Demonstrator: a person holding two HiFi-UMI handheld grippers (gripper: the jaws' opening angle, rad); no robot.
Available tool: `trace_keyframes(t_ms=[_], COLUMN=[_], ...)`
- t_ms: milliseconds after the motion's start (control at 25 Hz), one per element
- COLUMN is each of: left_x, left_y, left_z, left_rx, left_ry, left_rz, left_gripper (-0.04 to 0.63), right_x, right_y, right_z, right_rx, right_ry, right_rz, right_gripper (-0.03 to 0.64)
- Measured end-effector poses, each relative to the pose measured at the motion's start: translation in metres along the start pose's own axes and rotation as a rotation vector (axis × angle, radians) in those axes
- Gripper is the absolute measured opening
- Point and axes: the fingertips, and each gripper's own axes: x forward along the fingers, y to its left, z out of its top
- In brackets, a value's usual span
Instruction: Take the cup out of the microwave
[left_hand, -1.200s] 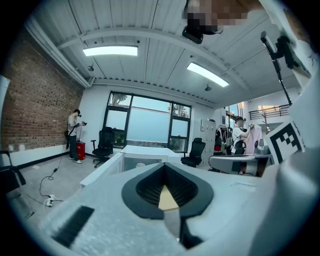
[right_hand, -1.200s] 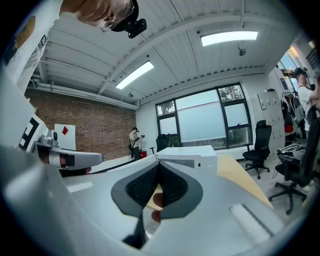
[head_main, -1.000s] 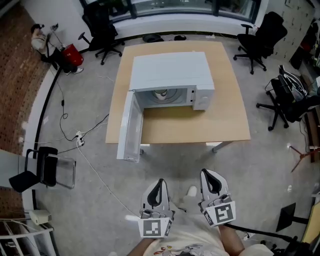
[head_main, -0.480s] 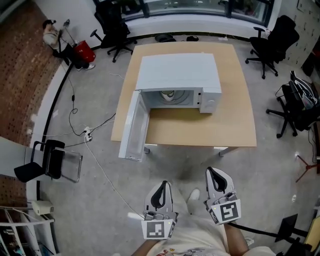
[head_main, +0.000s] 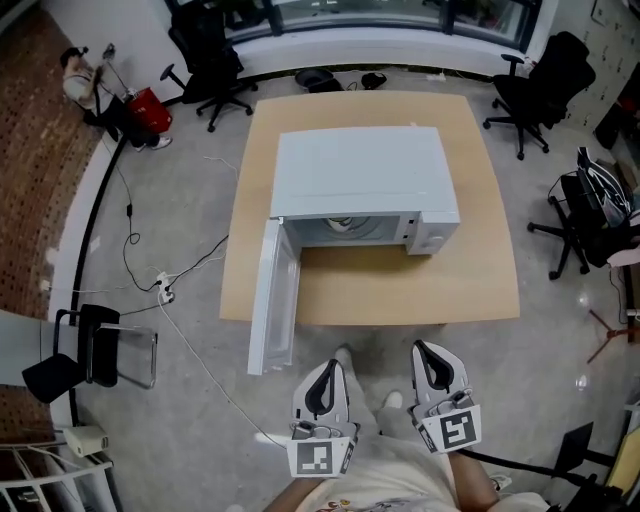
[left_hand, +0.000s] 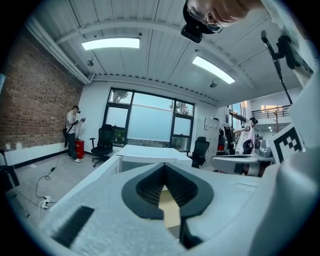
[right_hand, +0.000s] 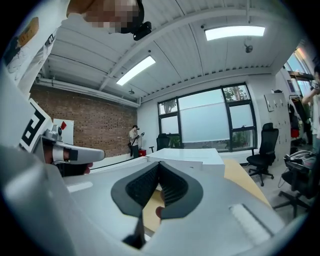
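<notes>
Grey concrete floor spread around everything. Inside the cavity of the boxy white microwave oven (head_main: 360, 170), a pale cup (head_main: 343, 225) sat partly visible, with the oven's white door (head_main: 272, 300) swung open to the left. The oven stood on a square light-wood counter (head_main: 400, 290). Short of the counter's near edge, the left claw (head_main: 326, 368) and right claw (head_main: 426, 351) were both closed and empty.

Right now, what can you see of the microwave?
The microwave is a white, boxy unit that sits on the wooden table, opening toward the person. Its door hangs wide open on the left hinge, jutting past the table edge. The control panel is at the front right. A pale rounded shape, probably the cup, shows inside the cavity.
</notes>
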Motion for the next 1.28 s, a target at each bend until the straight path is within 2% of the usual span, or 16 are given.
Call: trace_keyframes(t_ms=[160,280,400,560,680,840,960,1040,1200,1280], left_x=[0.033,0.055,0.071,0.096,0.109,0.123,0.135,0.146,0.17,0.187], left_y=[0.032,0.05,0.059,0.069,0.074,0.076,0.074,0.074,0.079,0.082], left_z=[0.011,0.012,0.011,0.012,0.018,0.02,0.016,0.009,-0.011,-0.023], left_rx=[0.017,-0.017,0.002,0.006,-0.022,-0.007,-0.024,-0.029,-0.035,-0.018], left_ry=[-0.001,0.013,0.034,0.034,0.007,-0.024,-0.046,-0.045,-0.014,-0.002], left_rz=[-0.048,-0.058,-0.076,-0.051,-0.009,0.017,0.028,0.028,0.044,0.041], left_gripper=[0.002,0.002,0.002,0.002,0.002,0.002,0.002,0.083,0.152,0.212], right_x=[0.048,0.076,0.095,0.116,0.125,0.137,0.143,0.148,0.161,0.17], right_y=[-0.009,-0.011,-0.012,-0.017,-0.017,-0.023,-0.027,-0.03,-0.04,-0.047], right_z=[0.004,0.009,0.015,0.013,0.009,0.006,0.002,-0.001,-0.019,-0.032], right_rx=[0.017,0.017,0.015,0.001,0.003,0.009,0.014,0.024,0.033,0.039], right_ry=[-0.024,-0.034,-0.022,-0.012,0.003,0.004,0.005,0.005,0.024,0.032], right_rz=[-0.106,-0.136,-0.131,-0.107,-0.084,-0.056,-0.041,-0.036,-0.028,-0.025], right_gripper=[0.006,0.006,0.006,0.006,0.006,0.006,0.006,0.006,0.006,0.006])
